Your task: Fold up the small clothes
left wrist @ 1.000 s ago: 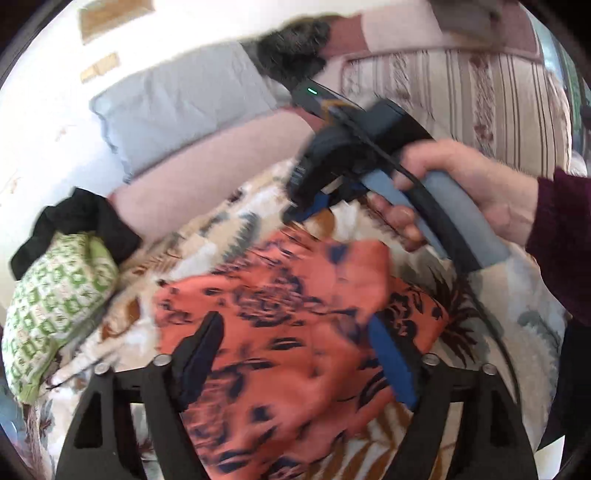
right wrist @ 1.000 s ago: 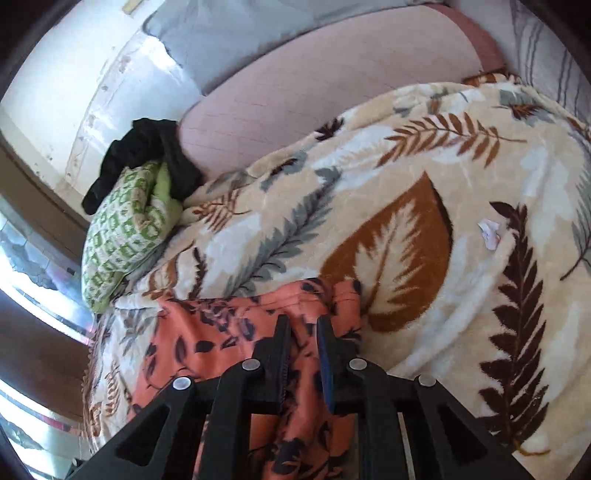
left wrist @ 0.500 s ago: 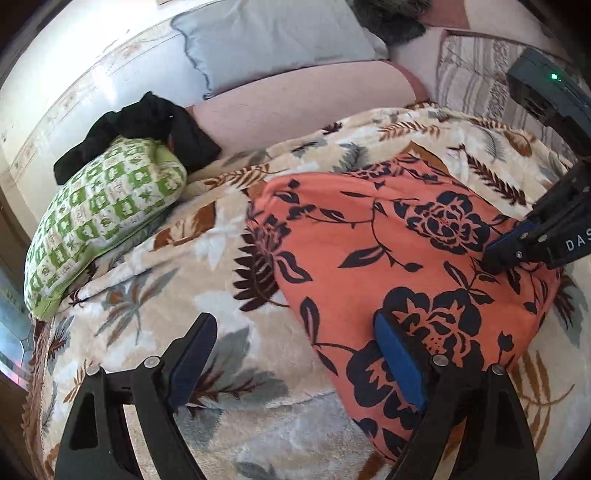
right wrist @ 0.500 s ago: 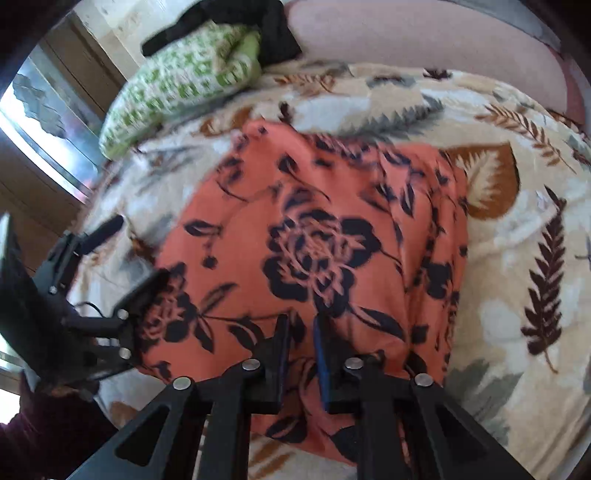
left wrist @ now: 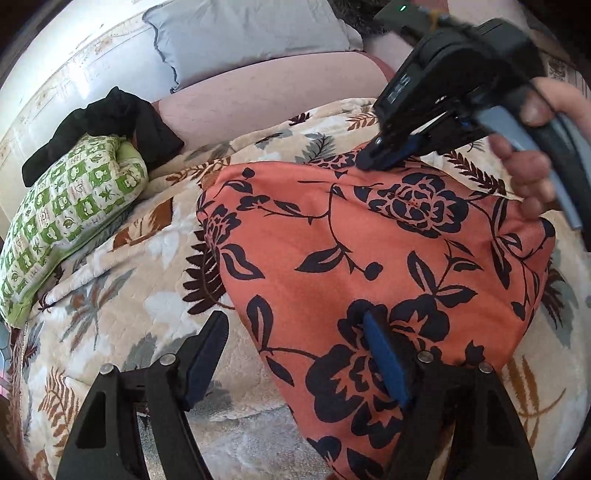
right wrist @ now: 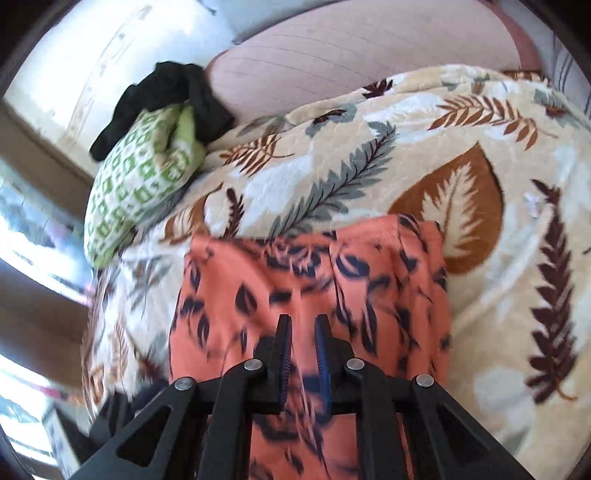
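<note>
- Orange floral fabric, a small garment [left wrist: 376,266] printed with dark flowers and leaves, lies spread on a cream leaf-patterned blanket [left wrist: 122,295] that covers a bed or sofa
- Left gripper [left wrist: 295,354]: fingers wide apart and holding nothing; the blue-padded right finger [left wrist: 384,358] sits over the near part of the garment, while the left finger [left wrist: 207,347] is over bare blanket just beside the garment's left edge, so that edge lies between the two fingers
- Right gripper [left wrist: 373,158], seen from the left wrist view, meets the garment's far edge with its tips; a hand [left wrist: 532,155] holds its grey handle at upper right
- Right wrist view: the right gripper [right wrist: 303,332] shows its fingers nearly together with a narrow gap; the garment [right wrist: 314,288] fills the space beneath and ahead of them, but the picture is blurred, and whether cloth is pinched between the fingers cannot be told
- Garment's far edge in the right wrist view runs straight across the blanket [right wrist: 480,155], ahead of the fingertips
- Green-and-white patterned cushion [left wrist: 70,218] rests at the blanket's left side, well apart from the garment, with a black cloth [left wrist: 110,122] draped on its far end
- Grey pillow [left wrist: 247,33] leans behind a pink bolster [left wrist: 266,92] at the far side
</note>
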The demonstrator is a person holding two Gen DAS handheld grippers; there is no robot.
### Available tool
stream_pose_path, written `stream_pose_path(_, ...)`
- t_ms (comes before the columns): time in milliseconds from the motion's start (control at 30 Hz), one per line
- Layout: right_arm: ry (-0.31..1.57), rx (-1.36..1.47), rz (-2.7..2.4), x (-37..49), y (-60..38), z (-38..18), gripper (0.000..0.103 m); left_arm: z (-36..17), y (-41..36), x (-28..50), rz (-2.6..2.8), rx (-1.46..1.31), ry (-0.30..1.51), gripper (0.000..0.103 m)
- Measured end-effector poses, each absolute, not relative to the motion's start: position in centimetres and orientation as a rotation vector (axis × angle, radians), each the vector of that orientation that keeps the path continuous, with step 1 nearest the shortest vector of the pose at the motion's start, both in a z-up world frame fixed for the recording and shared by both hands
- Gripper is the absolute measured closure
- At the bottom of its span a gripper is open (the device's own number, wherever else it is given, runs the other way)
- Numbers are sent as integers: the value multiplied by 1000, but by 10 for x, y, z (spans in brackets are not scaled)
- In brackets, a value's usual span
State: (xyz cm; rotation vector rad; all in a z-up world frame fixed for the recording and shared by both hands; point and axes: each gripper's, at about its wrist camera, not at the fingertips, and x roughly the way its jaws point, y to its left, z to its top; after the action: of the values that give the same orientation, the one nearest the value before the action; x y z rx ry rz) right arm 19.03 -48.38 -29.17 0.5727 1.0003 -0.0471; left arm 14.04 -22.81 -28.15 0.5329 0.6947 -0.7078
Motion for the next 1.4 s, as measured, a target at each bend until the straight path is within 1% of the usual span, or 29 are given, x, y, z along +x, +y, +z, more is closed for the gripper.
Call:
stream_pose_path(33, 1028, 562, -112, 198, -488, -307, 89, -282, -228, 142, -713, 526, 701, 27)
stream_pose_path(67, 1041, 609, -125, 205, -495, -319, 90, -283, -228, 144, -714, 519, 712, 26)
stream_pose_path(133, 1006, 729, -120, 205, -509, -321, 93, -283, -226, 148, -719, 492, 735, 23)
stream_pose_path(200, 969, 762, -138, 200, -515, -311, 93, -282, -224, 152, -718, 473, 749, 20)
stream_pose_path(233, 940, 749, -147, 196, -514, -304, 90, -281, -223, 153, -720, 463, 753, 20)
stream_pose_path(300, 914, 713, -125, 195, -505, -291, 87, -275, -222, 152, -715, 462, 751, 20)
stream_pose_path(467, 872, 669, 72, 204, -465, -267, 87, -257, -215, 145, -669, 469, 674, 20)
stream_pose_path(567, 926, 610, 65, 209, -440, -278, 87, -263, -213, 152, -641, 465, 700, 20)
stream_pose_path(633, 1034, 604, 37, 212, -433, -303, 86, -268, -213, 156, -641, 440, 738, 18)
stream_pose_path(667, 1053, 606, 36, 212, -432, -311, 86, -273, -215, 157, -640, 447, 750, 18)
stream_pose_path(767, 1048, 591, 29, 207, -433, -302, 87, -275, -219, 152, -656, 483, 714, 17)
stream_pose_path(1000, 1024, 548, -44, 161, -445, -278, 87, -273, -220, 153, -650, 471, 728, 17)
stream_pose_path(1167, 1043, 491, -76, 125, -442, -265, 87, -274, -220, 153, -637, 463, 727, 16)
stream_pose_path(1233, 1050, 460, -74, 108, -438, -270, 87, -275, -219, 153, -635, 453, 730, 16)
stream_pose_path(1300, 1086, 462, -61, 97, -436, -286, 87, -276, -219, 153, -634, 451, 729, 15)
stream_pose_path(1400, 1056, 411, -44, 95, -432, -295, 87, -277, -219, 155, -625, 445, 730, 12)
